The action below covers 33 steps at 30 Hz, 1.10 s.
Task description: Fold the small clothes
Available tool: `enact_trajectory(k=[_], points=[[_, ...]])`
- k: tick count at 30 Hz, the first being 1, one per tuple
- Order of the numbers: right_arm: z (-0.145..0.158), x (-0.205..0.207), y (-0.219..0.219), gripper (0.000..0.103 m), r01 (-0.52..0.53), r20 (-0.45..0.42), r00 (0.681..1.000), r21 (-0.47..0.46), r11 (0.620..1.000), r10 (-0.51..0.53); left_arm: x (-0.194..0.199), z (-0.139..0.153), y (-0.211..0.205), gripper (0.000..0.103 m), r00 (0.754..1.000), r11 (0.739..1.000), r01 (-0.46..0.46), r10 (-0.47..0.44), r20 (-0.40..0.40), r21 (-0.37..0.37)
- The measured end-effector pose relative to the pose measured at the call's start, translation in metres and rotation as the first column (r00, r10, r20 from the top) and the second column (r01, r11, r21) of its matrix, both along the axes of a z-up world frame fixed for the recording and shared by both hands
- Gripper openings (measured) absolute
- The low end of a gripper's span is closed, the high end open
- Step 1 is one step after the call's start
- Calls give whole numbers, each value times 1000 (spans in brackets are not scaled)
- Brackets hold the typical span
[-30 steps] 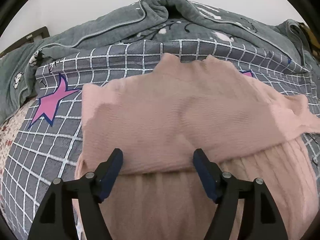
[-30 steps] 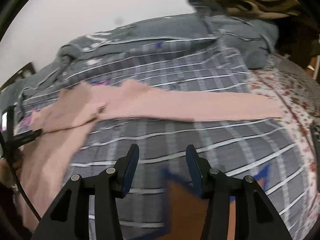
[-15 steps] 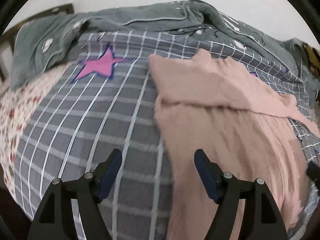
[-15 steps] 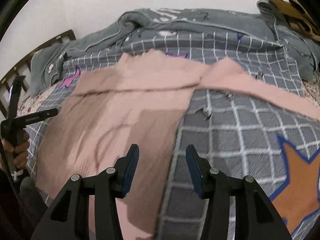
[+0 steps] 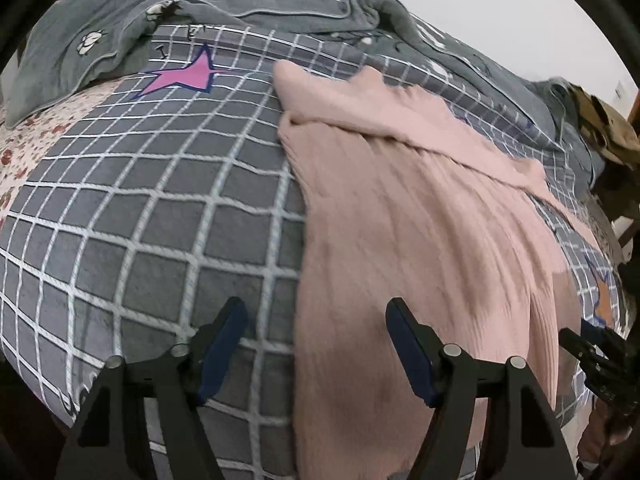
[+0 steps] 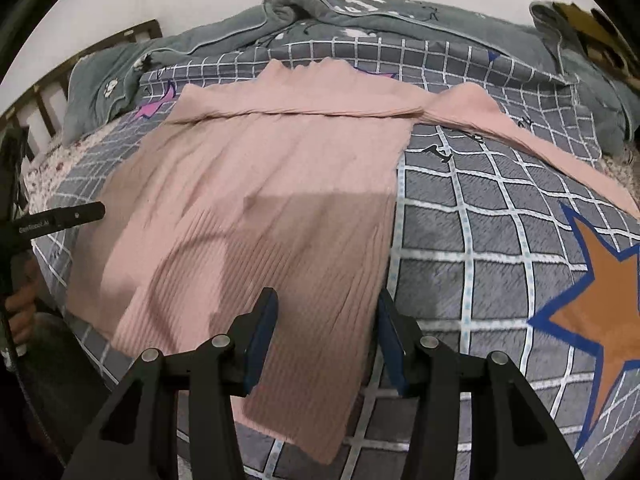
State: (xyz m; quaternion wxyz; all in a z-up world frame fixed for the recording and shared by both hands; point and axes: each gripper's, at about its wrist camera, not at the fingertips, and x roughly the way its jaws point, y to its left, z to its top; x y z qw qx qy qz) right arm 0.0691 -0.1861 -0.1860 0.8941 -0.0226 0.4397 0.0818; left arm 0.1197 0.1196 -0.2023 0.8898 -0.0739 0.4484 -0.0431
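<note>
A pink ribbed knit sweater (image 6: 260, 208) lies flat on the bed, one sleeve folded across its chest and the other sleeve (image 6: 532, 140) stretched out to the right. It also shows in the left wrist view (image 5: 420, 248). My left gripper (image 5: 316, 340) is open and empty, low over the sweater's left hem edge. My right gripper (image 6: 326, 328) is open and empty, just above the sweater's lower right corner. The left gripper's finger (image 6: 60, 218) shows at the left of the right wrist view.
The bed carries a grey checked cover (image 5: 160, 220) with a pink star (image 5: 184, 78) and an orange star (image 6: 600, 300). A grey blanket (image 6: 360, 12) is bunched along the far side. Brown clothes (image 5: 604, 128) lie at the far right. A wooden headboard (image 6: 48, 96) is at left.
Both grippers have swung toward the sweater's bottom hem. The left one moved off the sweater's middle to its left edge; the right one moved from the bare cover to the lower right corner.
</note>
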Motion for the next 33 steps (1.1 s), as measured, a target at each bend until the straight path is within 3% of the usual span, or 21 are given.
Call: enact_trajectory(k=[2, 4, 5, 6, 7, 12, 17, 21, 30, 33], points=[[-5, -2, 2, 49, 15, -1, 1000, -14, 1000, -15, -3, -2, -7, 54, 1000, 1000, -7, 7, -1, 29], [-6, -2, 7, 47, 16, 4, 1000, -46, 999, -16, -5, 0, -11, 35, 1000, 1000, -12, 12, 8, 24], [-5, -2, 10, 41, 7, 10, 1000, -62, 998, -6, -5, 1, -11, 19, 1000, 1000, -8, 8, 6, 4], [-4, -1, 12, 16, -16, 19, 1000, -65, 998, 17, -6, 3, -11, 12, 1000, 1000, -8, 8, 7, 2], [-2, -1, 12, 7, -27, 24, 999, -59, 998, 28, -6, 5, -10, 11, 1000, 1000, -6, 6, 13, 4], [22, -16, -9, 5, 1, 119, 993, -62, 998, 7, -16, 10, 8, 9, 999, 999, -30, 31, 32, -14], [17, -20, -35, 4, 48, 76, 996, -6, 999, -48, -17, 7, 24, 8, 998, 997, -56, 57, 16, -55], [4, -16, -22, 4, 60, 66, 996, -67, 996, -56, -18, 11, 19, 8, 999, 999, -40, 41, 23, -32], [20, -11, -17, 22, 11, 78, 997, -128, 992, -1, -9, 23, 28, 13, 998, 998, -65, 65, 15, 13], [28, -2, -18, 30, 9, 98, 995, -102, 995, 1, 1, 26, 32, 26, 997, 997, -79, 79, 9, 24]])
